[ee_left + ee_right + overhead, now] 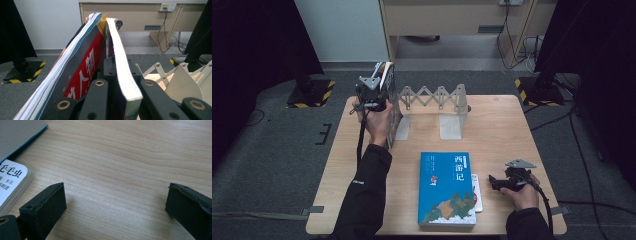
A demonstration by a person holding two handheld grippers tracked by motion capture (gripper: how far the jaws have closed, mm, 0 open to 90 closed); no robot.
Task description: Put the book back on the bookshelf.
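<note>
Where the left gripper (373, 95) stands at the far left of the counter (502, 130), its jaws are clamped on a soft-cover book (125, 75), upright, pale page edges bowed, held just beside the left plate of the book rack (437, 105). Against it leans a second book (82, 72), thin, glossy, grey and red with white characters, its pages curving away to the left. Rack: pale metal, two upright L-shaped plates joined by a scissor lattice, standing at the counter's far edge. Counter: light wood, straight grain, matt. Blue book (447, 189): flat, hard-edged, near the front edge, cover up. Small white book (12, 185): rounded corners, thick board pages, lying partly under the blue one. Right gripper (115, 202): jaws wide apart, holding nothing, low over bare wood just beside the small white book.
</note>
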